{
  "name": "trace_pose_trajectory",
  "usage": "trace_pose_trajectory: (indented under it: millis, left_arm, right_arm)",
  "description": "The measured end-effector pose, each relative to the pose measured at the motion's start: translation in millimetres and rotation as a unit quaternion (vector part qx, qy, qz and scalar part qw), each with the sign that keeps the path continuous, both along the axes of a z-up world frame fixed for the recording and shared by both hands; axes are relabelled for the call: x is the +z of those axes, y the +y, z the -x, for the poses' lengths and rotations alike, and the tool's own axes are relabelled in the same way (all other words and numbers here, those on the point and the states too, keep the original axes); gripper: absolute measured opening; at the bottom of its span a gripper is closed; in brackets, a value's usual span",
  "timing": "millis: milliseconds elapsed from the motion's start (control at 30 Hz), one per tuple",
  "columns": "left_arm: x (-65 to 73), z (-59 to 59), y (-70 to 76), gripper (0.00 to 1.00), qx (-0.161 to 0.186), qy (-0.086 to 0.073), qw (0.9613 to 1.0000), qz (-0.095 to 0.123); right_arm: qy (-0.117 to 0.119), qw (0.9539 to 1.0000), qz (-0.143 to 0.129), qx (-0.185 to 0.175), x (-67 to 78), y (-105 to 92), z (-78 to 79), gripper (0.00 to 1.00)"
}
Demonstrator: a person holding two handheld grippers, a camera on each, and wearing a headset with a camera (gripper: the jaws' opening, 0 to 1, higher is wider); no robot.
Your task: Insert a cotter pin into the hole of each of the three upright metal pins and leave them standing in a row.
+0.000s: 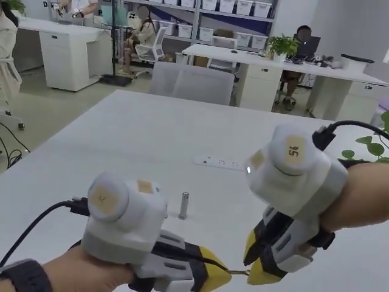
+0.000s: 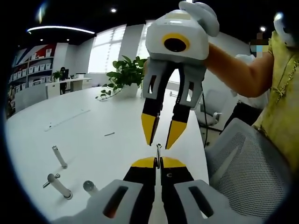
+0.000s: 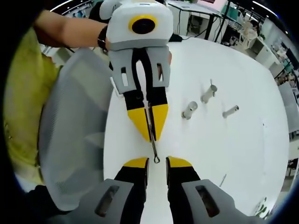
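Observation:
My left gripper is shut on a thin cotter pin, whose looped end pokes out past the yellow tips. My right gripper faces it, open, and that looped end sits just at the gap between its tips. In the head view the two grippers meet tip to tip near the table's front edge. Three metal pins stand on the white table. One of them carries a small crosspiece near its top. One upright pin stands behind the grippers.
A loose cotter pin lies on the table farther out. A white power strip lies mid-table, and a potted plant stands at the far end. A grey mesh chair stands by the table's edge.

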State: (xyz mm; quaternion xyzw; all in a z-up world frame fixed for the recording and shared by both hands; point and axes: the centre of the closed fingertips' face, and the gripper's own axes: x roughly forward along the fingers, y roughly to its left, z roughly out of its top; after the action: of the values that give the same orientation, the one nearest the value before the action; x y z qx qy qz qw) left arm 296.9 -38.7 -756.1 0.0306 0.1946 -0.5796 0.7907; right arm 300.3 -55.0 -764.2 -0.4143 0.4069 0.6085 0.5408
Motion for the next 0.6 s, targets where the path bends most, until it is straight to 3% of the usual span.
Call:
trace_pose_trajectory:
  millis: [233, 600]
  left_arm:
    - [1.6, 6.2, -2.6, 0.0, -0.016, -0.018, 0.9997, -0.009]
    - [2.3, 10.1, -3.9, 0.0, -0.035, -0.049, 0.9977, -0.03]
  right_arm:
    - [0.059, 0.9983, -0.002, 0.003, -3.7, 0.6, 13.7, 0.15]
    - [0.094, 0.9955, 0.011, 0.0, -12.0, -2.8, 19.7, 0.11]
